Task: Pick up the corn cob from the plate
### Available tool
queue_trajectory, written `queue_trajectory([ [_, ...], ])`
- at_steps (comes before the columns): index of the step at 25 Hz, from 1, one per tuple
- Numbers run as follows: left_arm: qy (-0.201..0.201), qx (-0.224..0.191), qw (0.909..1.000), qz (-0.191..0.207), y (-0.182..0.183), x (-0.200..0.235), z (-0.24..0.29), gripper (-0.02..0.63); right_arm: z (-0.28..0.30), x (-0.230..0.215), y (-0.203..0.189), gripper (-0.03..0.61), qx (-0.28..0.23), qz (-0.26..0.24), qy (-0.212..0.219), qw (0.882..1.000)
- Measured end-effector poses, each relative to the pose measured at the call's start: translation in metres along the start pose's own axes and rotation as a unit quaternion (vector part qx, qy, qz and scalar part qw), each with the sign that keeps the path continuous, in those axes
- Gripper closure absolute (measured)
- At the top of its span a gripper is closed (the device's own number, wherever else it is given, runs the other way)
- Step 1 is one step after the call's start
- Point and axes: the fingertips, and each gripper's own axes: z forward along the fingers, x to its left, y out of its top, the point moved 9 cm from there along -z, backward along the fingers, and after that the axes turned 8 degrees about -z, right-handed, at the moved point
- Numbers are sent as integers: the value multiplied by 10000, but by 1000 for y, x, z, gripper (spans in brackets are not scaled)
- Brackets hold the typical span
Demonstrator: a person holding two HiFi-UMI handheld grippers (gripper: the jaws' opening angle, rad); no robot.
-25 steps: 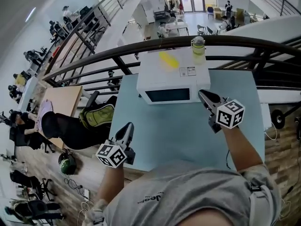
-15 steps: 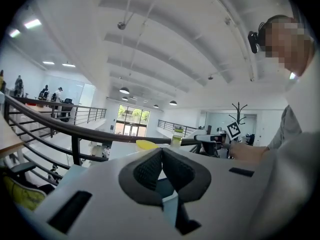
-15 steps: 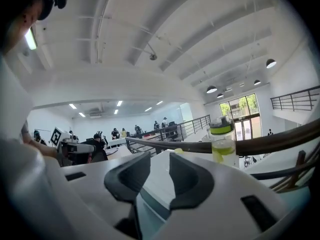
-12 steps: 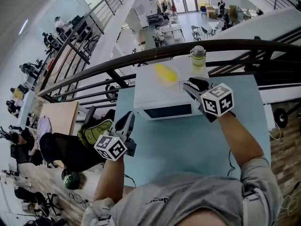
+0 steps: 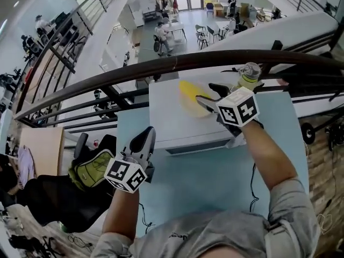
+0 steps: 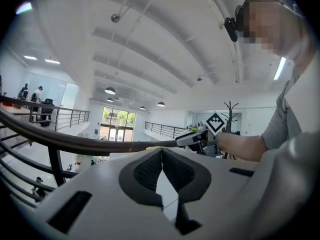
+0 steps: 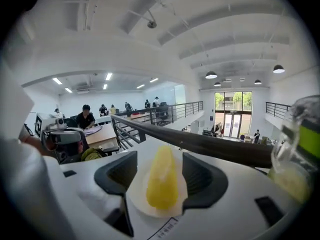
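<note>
corn cob [image 7: 161,176] now sits untouched between the opening jaws of the right gripper [image 5: 208,93], freshly reached toward 12 o'clock, ready to clamp.

the corn cob [image 7: 161,178] lies on its plate [image 7: 134,196] on top of the microwave [image 5: 177,128], with open air above it. the right gripper [image 5: 209,94] has its fingers [image 7: 117,174] opening, and the cob shows between them with a gap on each side. a bottle [image 5: 249,75] stands near on the right and narrows the room there. the dark railing [image 5: 161,66] runs close behind. open bench [image 5: 215,176] lies in front; the left gripper [image 5: 144,141] hovers at its left, well apart.
</note>
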Motion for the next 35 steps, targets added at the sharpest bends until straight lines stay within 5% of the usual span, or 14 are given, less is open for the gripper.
queue_trajectory([
  [17,133,-54,9999,5,-10,41,75,595,68,-17,-12,258,1081,-361,577,9918],
  [24,14,37,10000,16,-13,39,82,595,76,-8,-16,267,1456,-982,476,9833],
  [35,93,96,9997,-180,-12,45,84,595,75,-8,-17,316,1465,-1209,330,9812],
])
